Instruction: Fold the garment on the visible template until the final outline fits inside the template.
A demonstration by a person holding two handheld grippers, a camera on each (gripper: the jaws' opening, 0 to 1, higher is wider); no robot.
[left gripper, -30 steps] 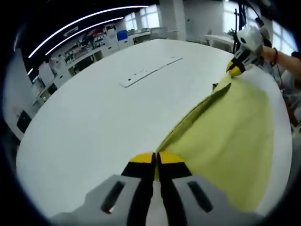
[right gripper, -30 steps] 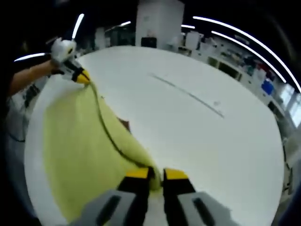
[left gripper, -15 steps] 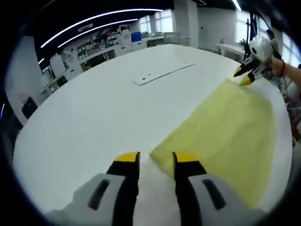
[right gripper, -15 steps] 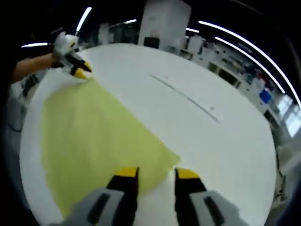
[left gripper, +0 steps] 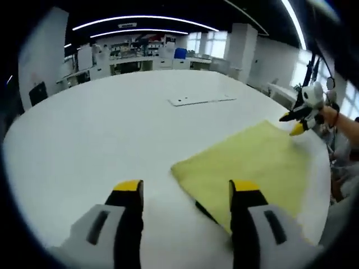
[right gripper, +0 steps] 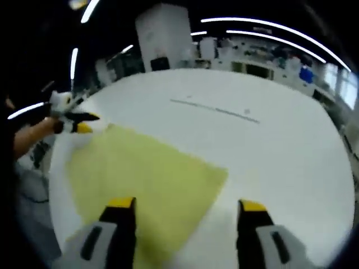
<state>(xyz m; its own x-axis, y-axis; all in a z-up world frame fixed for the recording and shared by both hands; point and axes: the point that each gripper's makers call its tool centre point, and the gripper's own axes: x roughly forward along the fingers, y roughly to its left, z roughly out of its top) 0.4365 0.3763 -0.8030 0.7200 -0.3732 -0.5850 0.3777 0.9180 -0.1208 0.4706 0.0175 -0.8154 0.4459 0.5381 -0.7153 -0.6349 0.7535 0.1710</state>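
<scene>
A yellow-green garment lies flat on the white table, folded to a rough rectangle. In the left gripper view my left gripper stands open over the cloth's near corner, holding nothing. At the far corner of the cloth, held by a hand, is my right gripper, its jaws spread. The right gripper view shows the same garment from the other end, with my right gripper open just above its near edge. Beyond the far corner is my left gripper, also open.
A thin flat strip is set into the tabletop past the cloth, also seen as a strip in the right gripper view. The table edge runs close behind the garment. Shelves and desks line the room beyond.
One second ago both grippers were shut on raised corners of the cloth. They have let go and opened wide, and the garment now lies flat.
</scene>
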